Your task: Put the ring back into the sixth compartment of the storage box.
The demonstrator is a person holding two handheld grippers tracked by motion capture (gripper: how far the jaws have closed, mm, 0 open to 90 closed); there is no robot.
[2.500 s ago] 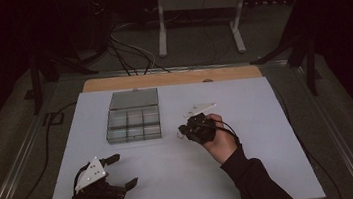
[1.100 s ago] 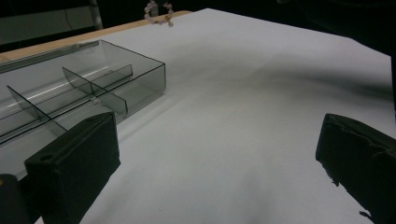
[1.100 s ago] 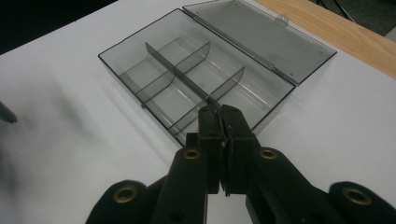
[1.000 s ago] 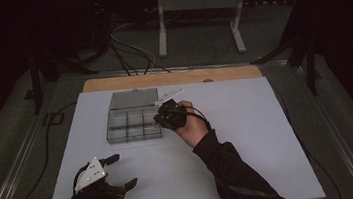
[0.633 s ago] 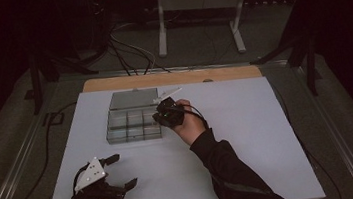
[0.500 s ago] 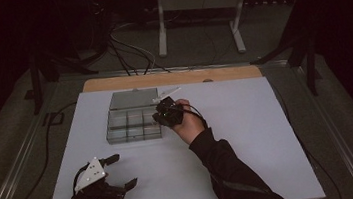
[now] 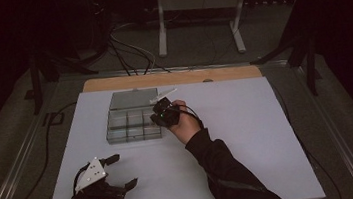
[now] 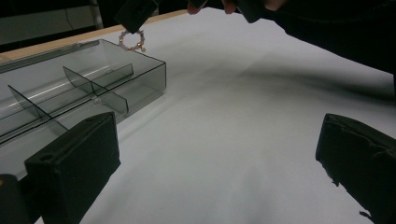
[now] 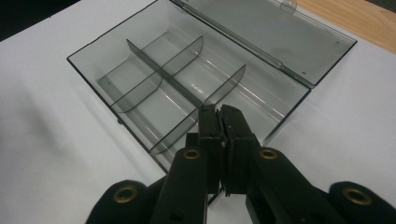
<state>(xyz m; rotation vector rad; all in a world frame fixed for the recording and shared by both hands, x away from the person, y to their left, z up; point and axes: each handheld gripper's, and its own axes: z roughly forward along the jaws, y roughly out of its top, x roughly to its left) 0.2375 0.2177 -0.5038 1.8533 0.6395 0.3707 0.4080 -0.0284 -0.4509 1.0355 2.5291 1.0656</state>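
The bead bracelet (image 8: 132,41), a small loop of pale and amber beads, hangs from the tips of the right gripper (image 8: 136,13) in the left gripper view, dangling just above the near corner of the clear divided box (image 8: 88,88) without quite touching its rim, as far as I can make out. In the right gripper view the two black jaws are pressed tight together, and the bracelet itself is tucked under them out of sight there; below them lies the open box (image 9: 187,88) with its smoky partitions, the gripper poised over the compartment at the box's closest corner, and the hinged lid (image 9: 280,32) folded back flat on the far side. From the high view the right gripper (image 7: 162,115) sits at the box's right edge (image 7: 131,119), held by a hand in a dark sleeve (image 7: 223,169) that reaches in from the bottom. The left gripper (image 7: 117,174) rests low on the white table (image 7: 249,136) near the front left corner, well apart from the box, its jaws spread wide with nothing between them. Behind the white surface a strip of wooden board (image 7: 172,78) shows along the far edge.
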